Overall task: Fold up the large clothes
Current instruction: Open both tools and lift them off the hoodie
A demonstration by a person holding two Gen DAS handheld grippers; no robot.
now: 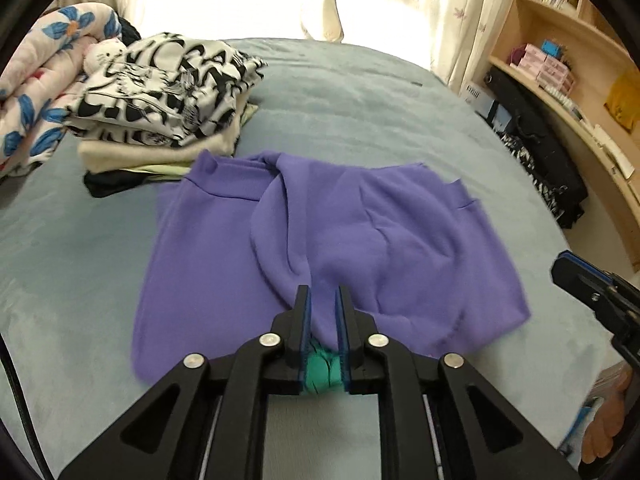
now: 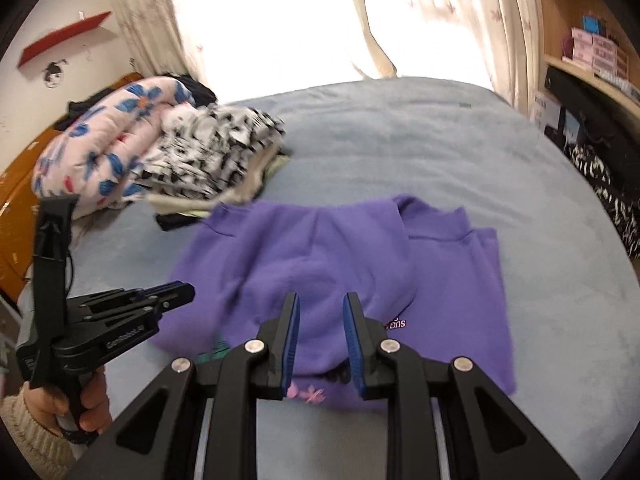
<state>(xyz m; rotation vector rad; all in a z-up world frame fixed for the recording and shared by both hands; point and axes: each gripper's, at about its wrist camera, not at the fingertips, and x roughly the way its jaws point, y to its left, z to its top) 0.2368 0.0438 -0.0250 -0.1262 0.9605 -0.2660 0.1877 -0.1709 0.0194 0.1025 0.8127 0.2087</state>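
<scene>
A purple sweatshirt [image 1: 400, 240] lies folded on the blue-grey bed [image 1: 360, 100], neck band away from me, with its printed side [image 2: 452, 280] showing pink flowers and lettering at the near edge. My left gripper [image 1: 323, 300] hovers over its near left part with a narrow gap between the pads. The cloth shows through that gap, and a green patch [image 1: 324, 372] sits at the hem. From the right wrist view the left gripper [image 2: 190, 290] carries no cloth. My right gripper [image 2: 322, 304] hangs above the near middle, jaws a little apart and empty. Its tip [image 1: 560, 268] stands clear of the fabric.
A stack of folded clothes [image 1: 168, 92] topped by a black-and-white print lies at the back left, touching the sweatshirt's far left corner. A flowered quilt [image 1: 44, 80] is beside it. Wooden shelves [image 1: 560, 40] and a black bag [image 1: 532, 128] line the right side. A hand [image 2: 92, 404] grips the left tool.
</scene>
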